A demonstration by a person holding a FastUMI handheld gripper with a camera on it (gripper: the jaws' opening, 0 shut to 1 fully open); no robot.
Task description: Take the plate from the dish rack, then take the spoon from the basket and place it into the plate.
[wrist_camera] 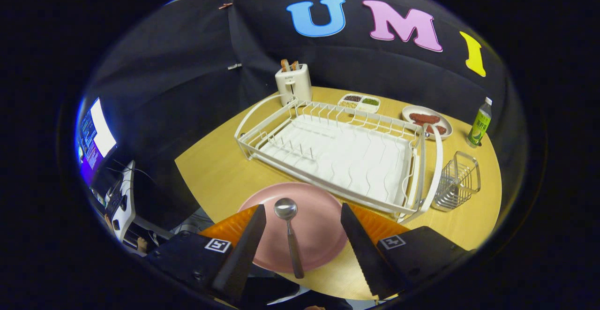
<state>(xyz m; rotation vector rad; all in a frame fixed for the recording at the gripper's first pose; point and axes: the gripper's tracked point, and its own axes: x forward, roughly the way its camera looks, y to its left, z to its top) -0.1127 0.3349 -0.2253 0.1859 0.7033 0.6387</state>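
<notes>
Your claw (302, 235) stands spread wide, its two fingers apart and pinching nothing, poised over the near edge of the counter (215, 174). Between the fingers lies the spoon (289, 235), its bowl pointing away from you and its handle running back toward you, touched by neither finger. The spoon rests in the pink plate (314, 225), which sits flat on the counter just ahead of and partly between the fingers, the end of the handle reaching over the plate's near rim. Just beyond the plate stands the white dish rack (342, 153), set at a slant across the middle of the counter, its slots and drain tray holding nothing. To the right of the rack, close beside its end, is the wire basket (457, 181), upright with nothing seen inside. Farther off, behind the rack's far left corner, a white toaster (293, 84) holds two slices; to its right sit a small divided dish (359, 103) of assorted fillings, then a round plate of reddish food (427, 120), and at the far right a green bottle (479, 123) with a white cap. At the left, off the counter, a lit screen (96, 136) glows.
</notes>
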